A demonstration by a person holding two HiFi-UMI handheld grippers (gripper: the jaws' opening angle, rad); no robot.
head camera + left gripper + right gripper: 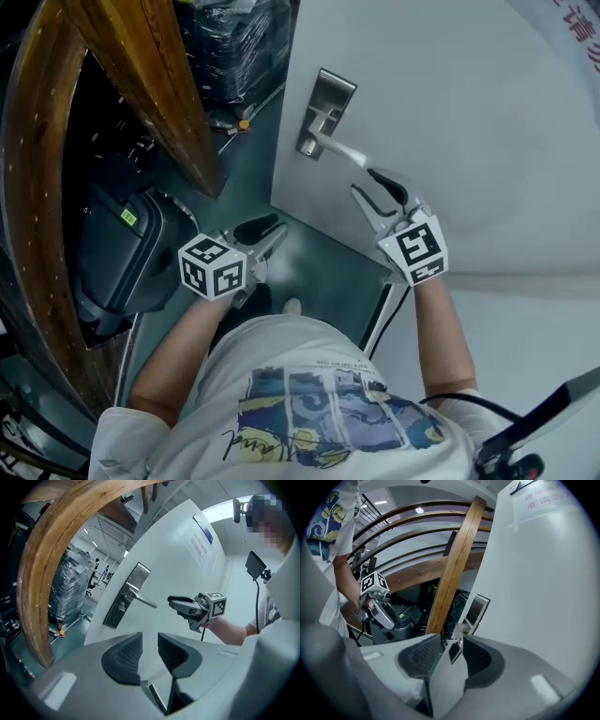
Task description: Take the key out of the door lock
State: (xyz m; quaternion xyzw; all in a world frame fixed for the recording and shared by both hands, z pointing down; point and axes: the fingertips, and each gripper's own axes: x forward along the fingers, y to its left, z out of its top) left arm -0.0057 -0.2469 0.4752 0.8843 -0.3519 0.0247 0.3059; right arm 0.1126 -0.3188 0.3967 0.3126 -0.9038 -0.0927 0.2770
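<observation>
A white door [450, 103] carries a silver lock plate [326, 108] with a lever handle [337, 150]. I cannot make out a key on the plate in any view. My right gripper [373, 187] hangs open just short of the lever's free end, with nothing between its jaws. In the right gripper view, that gripper [451, 641] points along the door face toward the lock plate [476, 611]. My left gripper [262, 236] is open and empty, lower left of the door's edge. The left gripper view shows the plate [125, 596], the lever [144, 602] and the right gripper [183, 605] apart from the lever.
A curved wooden beam [141, 84] rises left of the door. A dark grey machine [127, 244] stands under it on the teal floor. Wrapped black goods [230, 42] sit behind the door's edge. The person's printed shirt [319, 412] fills the bottom.
</observation>
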